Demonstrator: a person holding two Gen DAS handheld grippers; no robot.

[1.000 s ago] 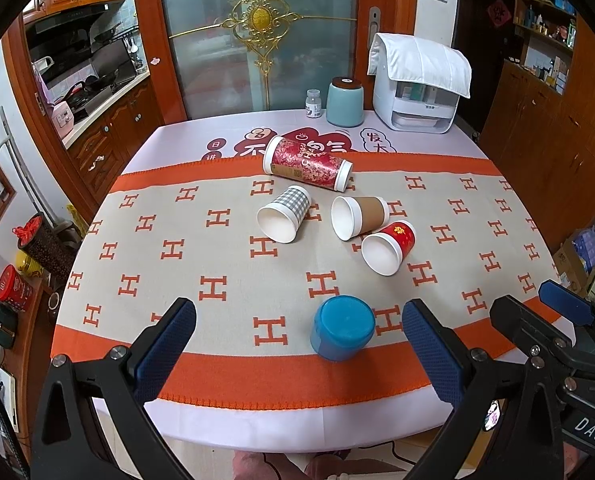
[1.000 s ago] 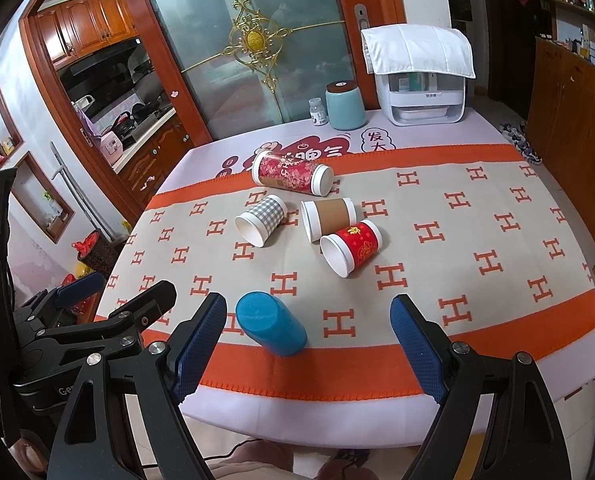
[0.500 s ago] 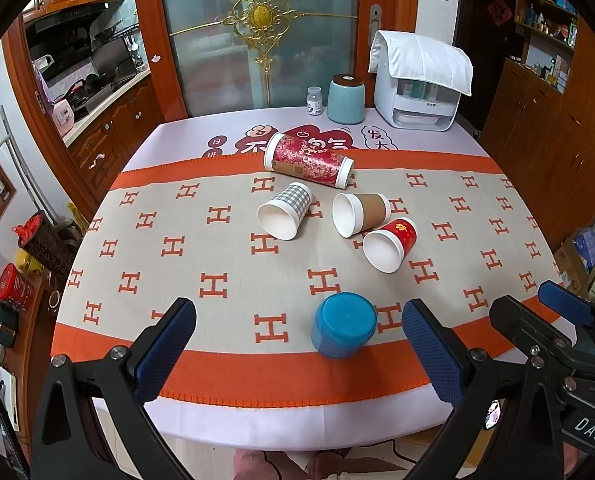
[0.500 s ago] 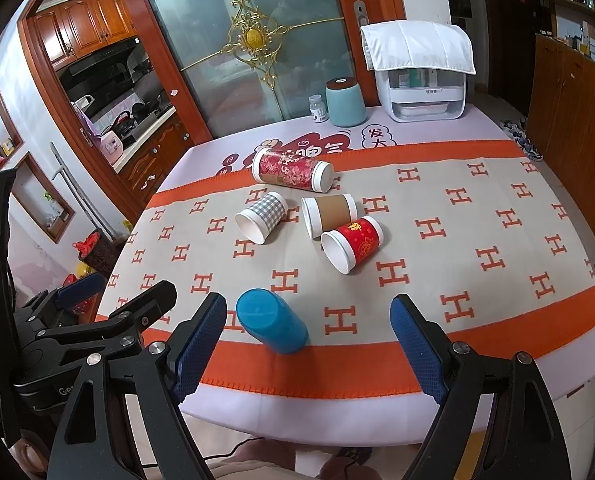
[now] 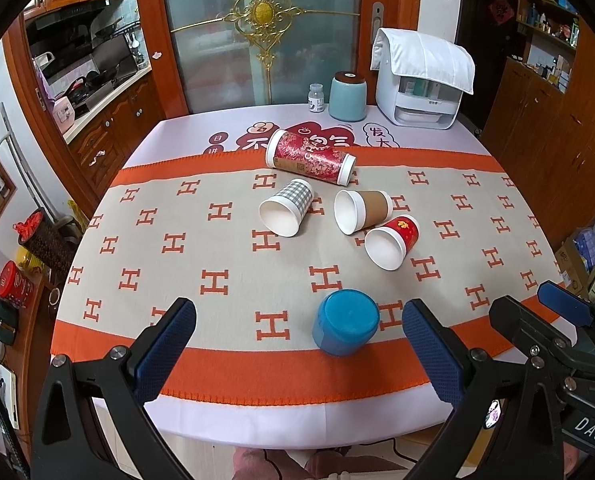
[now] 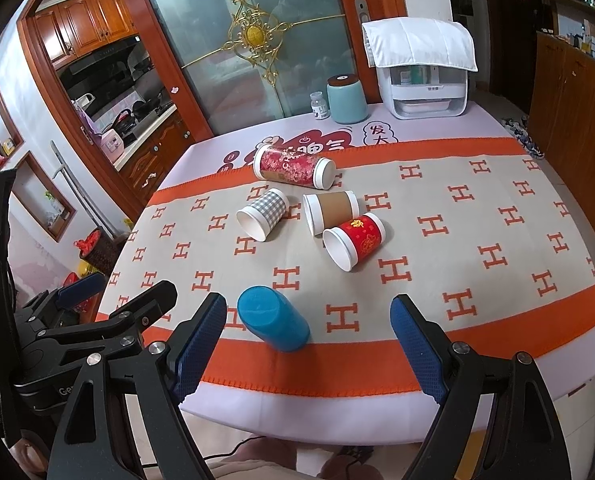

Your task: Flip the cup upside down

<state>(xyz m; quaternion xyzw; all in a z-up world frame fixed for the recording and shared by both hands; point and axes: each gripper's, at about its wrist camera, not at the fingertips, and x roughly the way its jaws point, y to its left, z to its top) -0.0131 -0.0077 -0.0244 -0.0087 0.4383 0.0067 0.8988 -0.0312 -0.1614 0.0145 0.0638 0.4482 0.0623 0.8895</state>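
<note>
Near the front edge of the orange-and-beige patterned tablecloth (image 5: 225, 376), a blue plastic cup (image 5: 345, 322) stands base-up, apparently already flipped; three paper cups lie on their sides farther back. Left gripper (image 5: 297, 344) and right gripper (image 6: 309, 344) hover spread wide, holding nothing. Likely between cups: next move calls for reaching a tipped one.

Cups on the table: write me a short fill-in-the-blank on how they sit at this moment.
1. The blue cup stands ____ nearest the grippers.
2. The checked cup, brown cup and red cup all lie on their ____.
3. The left gripper and right gripper are both ____, holding nothing.

Missing words: upside down; sides; open
</note>
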